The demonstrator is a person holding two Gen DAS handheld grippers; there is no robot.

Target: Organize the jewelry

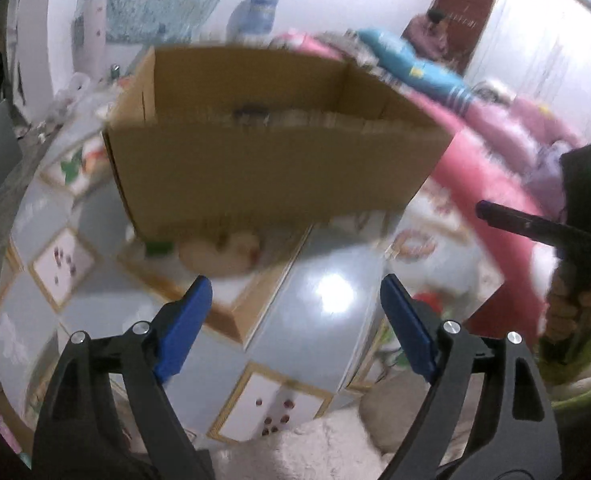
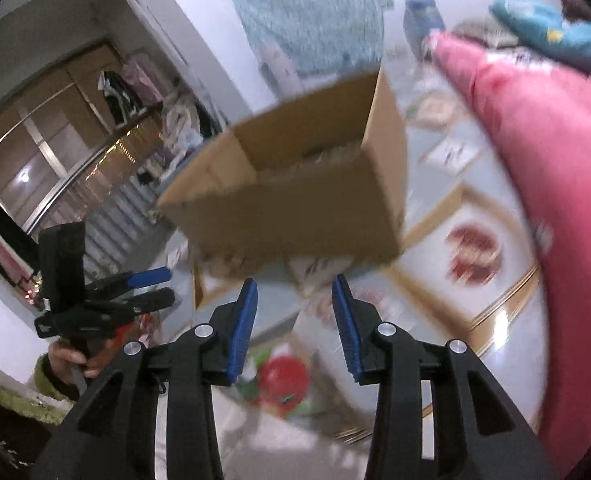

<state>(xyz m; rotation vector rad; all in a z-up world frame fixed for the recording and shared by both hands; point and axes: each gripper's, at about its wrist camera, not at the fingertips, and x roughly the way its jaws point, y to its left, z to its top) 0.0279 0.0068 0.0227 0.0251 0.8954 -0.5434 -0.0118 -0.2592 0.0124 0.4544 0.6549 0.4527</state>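
An open-topped cardboard box [image 1: 271, 168] [image 2: 295, 216] stands on the tiled floor just ahead of both grippers. Its contents are blurred: pale things and one dark ring-like shape [image 1: 251, 112]. My left gripper [image 1: 295, 280] hovers short of the box's near wall, its blue pads wide apart and nothing between them. My right gripper [image 2: 295, 280] is also open, more narrowly, with nothing between its pads and the box's corner just beyond. Each gripper shows in the other's view, held by a hand: the right gripper [image 1: 535, 228] at the right edge, the left gripper [image 2: 155, 286] at the lower left.
Glossy grey floor tiles [image 1: 323, 332] with framed patterned tiles surround the box. A pink quilt [image 2: 555, 160] and bedding rise at the right. A wardrobe with sliding doors [image 2: 55, 128] stands at the left. A person [image 1: 427, 36] sits by a far door. Pale fluffy fabric [image 1: 315, 448] lies nearest.
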